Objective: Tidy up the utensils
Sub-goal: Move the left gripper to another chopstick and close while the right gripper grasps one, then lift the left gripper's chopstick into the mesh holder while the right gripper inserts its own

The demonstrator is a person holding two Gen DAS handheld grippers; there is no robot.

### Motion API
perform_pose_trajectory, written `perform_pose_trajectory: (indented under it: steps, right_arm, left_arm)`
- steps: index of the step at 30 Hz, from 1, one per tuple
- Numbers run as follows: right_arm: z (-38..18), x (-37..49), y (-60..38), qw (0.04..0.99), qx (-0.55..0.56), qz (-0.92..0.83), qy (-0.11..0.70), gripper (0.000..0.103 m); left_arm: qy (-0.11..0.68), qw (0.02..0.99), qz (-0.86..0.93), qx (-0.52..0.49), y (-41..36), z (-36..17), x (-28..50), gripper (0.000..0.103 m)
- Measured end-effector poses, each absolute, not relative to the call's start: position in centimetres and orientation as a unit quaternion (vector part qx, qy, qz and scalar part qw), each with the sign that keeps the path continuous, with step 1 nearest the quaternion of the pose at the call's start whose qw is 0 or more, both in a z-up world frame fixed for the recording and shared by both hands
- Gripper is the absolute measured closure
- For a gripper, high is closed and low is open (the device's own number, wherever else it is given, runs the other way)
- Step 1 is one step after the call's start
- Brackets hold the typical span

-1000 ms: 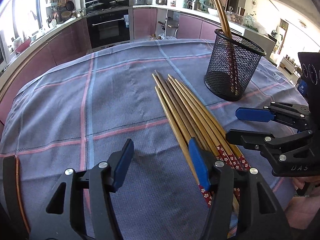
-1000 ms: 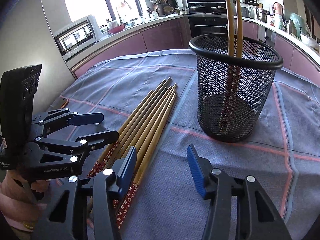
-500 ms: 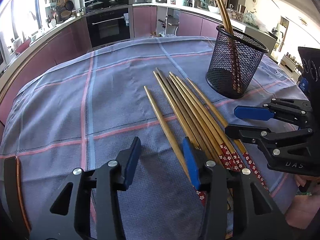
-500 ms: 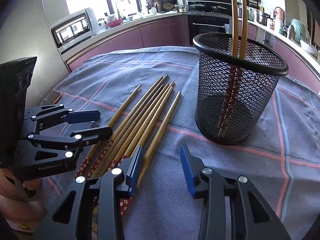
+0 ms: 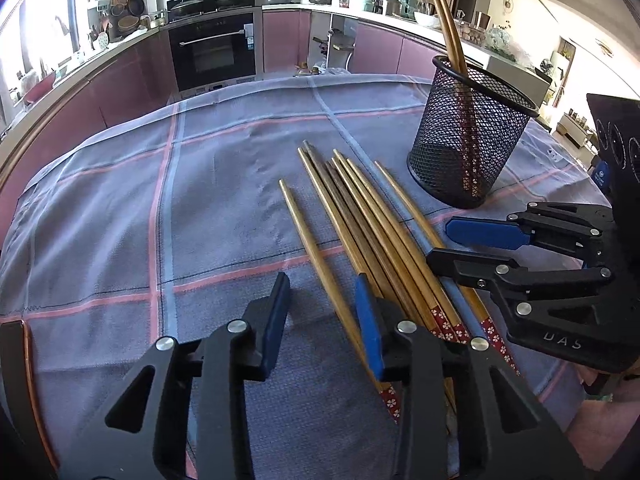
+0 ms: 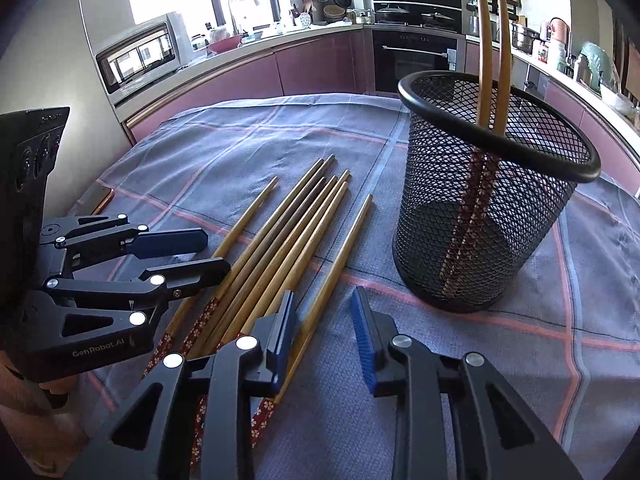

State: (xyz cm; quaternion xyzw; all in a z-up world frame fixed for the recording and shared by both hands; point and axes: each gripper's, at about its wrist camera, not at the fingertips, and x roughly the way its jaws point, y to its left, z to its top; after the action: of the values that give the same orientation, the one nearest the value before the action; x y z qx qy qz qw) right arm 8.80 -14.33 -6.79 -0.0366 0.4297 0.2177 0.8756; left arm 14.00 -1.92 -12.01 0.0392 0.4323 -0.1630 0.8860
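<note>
Bare checked cloth at 10 o'clock, bench edge at 8, mesh cup holding two chopsticks, loose chopsticks beside, left claw and right claw both parted, empty.

Bamboo chopsticks, red flower-patterned at the handle ends, lie flat and fanned on the cloth-covered worktop between the left tool and right tool. Ahead of the right tool, a black mesh cup stands upright holding two chopsticks.
</note>
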Motion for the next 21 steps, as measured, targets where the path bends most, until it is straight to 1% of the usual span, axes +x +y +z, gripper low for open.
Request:
perform_pose_trajectory:
  steps: [2, 3, 4, 8, 10, 15, 21]
  right_arm:
    - [-6.8, 8.9, -14.5, 0.876, -0.030, 0.217, 0.429, 0.082]
    - [-6.8, 8.9, -14.8, 0.876, -0.024, 0.217, 0.430, 0.085]
    - [-6.8, 9.0, -15.1, 0.875, -0.015, 0.218, 0.432, 0.089]
    - [-7.0, 9.2, -16.0, 0.871, 0.017, 0.224, 0.436, 0.094]
    - [-7.1, 9.3, -16.5, 0.870, 0.031, 0.225, 0.437, 0.097]
    - [-7.0, 9.2, -17.1, 0.869, 0.050, 0.230, 0.435, 0.097]
    - [-6.2, 8.5, -17.6, 0.870, 0.054, 0.248, 0.422, 0.097]
  left_arm:
    - [0.432, 0.886, -0.163, 0.037, -2.0, -12.0, 14.1, 0.076]
    - [0.431, 0.887, -0.163, 0.037, -2.1, -12.1, 14.0, 0.076]
    - [0.431, 0.887, -0.163, 0.035, -2.1, -12.1, 14.0, 0.079]
    - [0.433, 0.886, -0.161, 0.019, -1.8, -12.2, 14.0, 0.089]
    - [0.434, 0.887, -0.158, 0.011, -1.7, -12.2, 14.0, 0.091]
    - [0.434, 0.888, -0.153, 0.001, -1.5, -12.1, 13.8, 0.094]
    - [0.424, 0.891, -0.165, -0.003, -1.3, -11.4, 12.8, 0.095]
